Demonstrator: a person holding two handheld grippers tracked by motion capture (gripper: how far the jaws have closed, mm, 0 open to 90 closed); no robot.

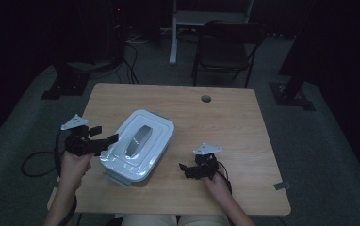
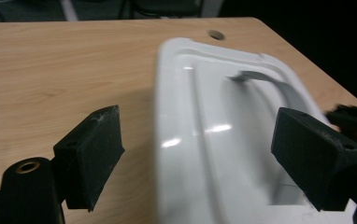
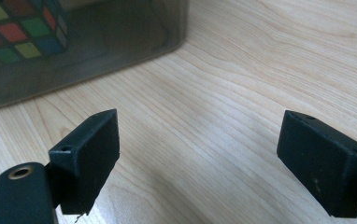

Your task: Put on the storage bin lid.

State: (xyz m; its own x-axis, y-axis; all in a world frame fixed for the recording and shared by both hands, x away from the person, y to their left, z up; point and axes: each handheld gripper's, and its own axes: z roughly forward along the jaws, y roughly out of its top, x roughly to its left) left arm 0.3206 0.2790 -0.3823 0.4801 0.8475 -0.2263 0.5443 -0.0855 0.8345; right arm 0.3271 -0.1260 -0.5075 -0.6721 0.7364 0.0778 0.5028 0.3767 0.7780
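A white lidded box lies slantwise on the wooden table, left of its middle. The lid has a long grey handle set in a hollow. My left gripper is open at the box's left edge, and its jaws straddle the lid's near end in the left gripper view. Open too, my right gripper hovers over bare wood to the right of the box. Through the box's cloudy side wall I see a colour cube inside.
A round cable hole sits near the table's far edge. Behind the table stand a dark chair and a white frame leg. A cable loops on the floor at the left. The room around is dark.
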